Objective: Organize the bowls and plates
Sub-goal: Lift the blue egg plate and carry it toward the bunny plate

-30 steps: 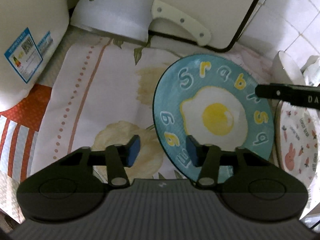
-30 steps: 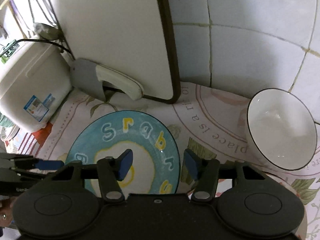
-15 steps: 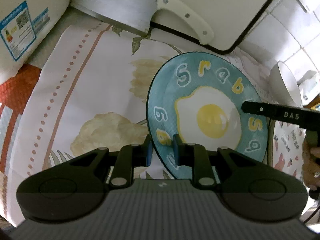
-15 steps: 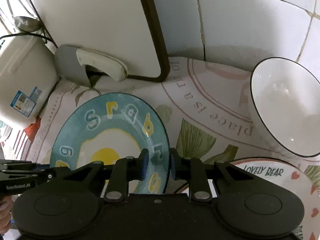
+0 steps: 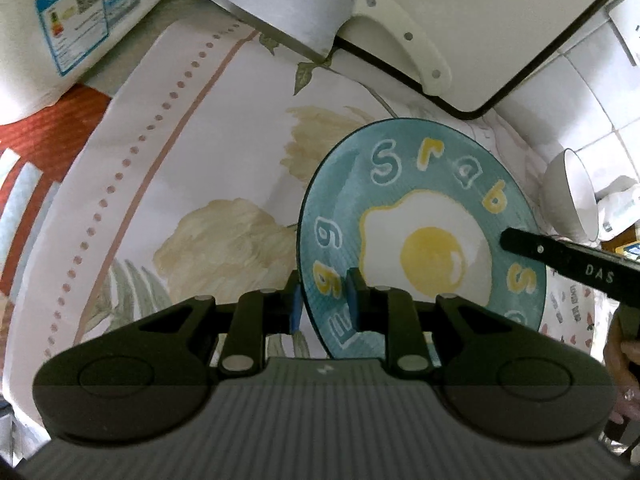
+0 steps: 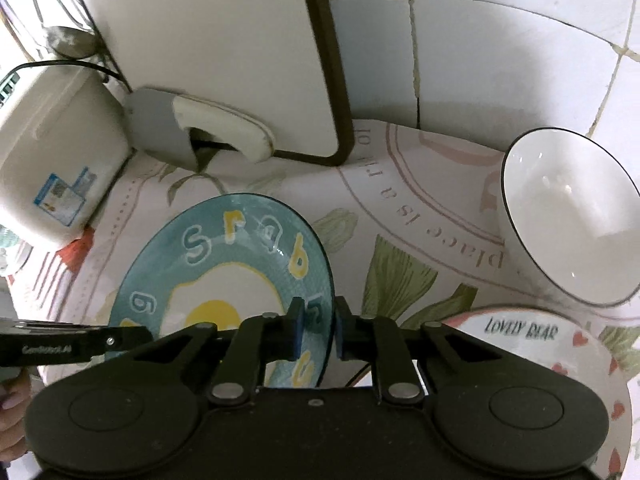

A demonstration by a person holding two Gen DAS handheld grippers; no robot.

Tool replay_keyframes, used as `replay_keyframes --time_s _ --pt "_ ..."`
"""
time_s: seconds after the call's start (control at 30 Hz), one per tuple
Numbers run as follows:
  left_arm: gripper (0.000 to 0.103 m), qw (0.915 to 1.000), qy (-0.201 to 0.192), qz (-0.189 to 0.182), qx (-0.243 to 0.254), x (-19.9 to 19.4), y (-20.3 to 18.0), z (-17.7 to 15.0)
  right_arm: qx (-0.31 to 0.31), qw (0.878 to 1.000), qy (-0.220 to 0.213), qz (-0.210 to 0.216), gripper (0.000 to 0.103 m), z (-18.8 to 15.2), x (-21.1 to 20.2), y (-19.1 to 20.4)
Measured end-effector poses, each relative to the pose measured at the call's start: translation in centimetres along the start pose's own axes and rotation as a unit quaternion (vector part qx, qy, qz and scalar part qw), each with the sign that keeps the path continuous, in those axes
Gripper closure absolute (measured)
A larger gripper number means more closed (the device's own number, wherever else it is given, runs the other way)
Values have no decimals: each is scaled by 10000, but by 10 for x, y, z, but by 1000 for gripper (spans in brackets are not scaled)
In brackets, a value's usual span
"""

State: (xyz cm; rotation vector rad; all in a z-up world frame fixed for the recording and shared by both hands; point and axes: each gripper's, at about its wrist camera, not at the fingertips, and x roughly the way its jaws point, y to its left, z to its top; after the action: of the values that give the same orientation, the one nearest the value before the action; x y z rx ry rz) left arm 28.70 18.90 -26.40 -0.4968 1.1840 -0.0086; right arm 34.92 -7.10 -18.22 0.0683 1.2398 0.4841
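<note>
A teal plate with a fried-egg picture (image 5: 424, 240) is held up off the patterned cloth, tilted, by both grippers. My left gripper (image 5: 323, 308) is shut on its near-left rim. My right gripper (image 6: 318, 330) is shut on the opposite rim of the plate (image 6: 224, 276). The right gripper's finger also shows in the left wrist view (image 5: 568, 268), over the plate's right edge. A white bowl with a dark rim (image 6: 568, 220) stands at the right by the tiled wall. A "Lovely Bear" plate with hearts (image 6: 560, 360) lies in front of the bowl.
A white cutting board with a dark edge (image 6: 240, 40) leans on the wall, a cleaver (image 5: 320, 8) propped against it. A white appliance with a blue label (image 6: 52, 152) stands at the left. A floral cloth (image 5: 180, 200) covers the counter.
Both grippers went from open to shut on the teal plate's opposite rims. The plate has since risen and tilted, and both views have shifted.
</note>
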Motion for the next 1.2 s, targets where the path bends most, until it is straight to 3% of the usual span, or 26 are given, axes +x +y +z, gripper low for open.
replay_keyframes --time_s 0.17,0.53,1.2 --pt "82 9999 123 -16 -87 -11 1 -8 218 9998 -23 9 86 -11 -15 4" --pt "79 9989 227 113 397 -48 -22 -25 783 9965 -146 -263 85 -40 -58 15" --pt "79 9918 236 -101 1252 -119 -102 -72 1544 9847 -744 -316 85 -108 -177 -10"
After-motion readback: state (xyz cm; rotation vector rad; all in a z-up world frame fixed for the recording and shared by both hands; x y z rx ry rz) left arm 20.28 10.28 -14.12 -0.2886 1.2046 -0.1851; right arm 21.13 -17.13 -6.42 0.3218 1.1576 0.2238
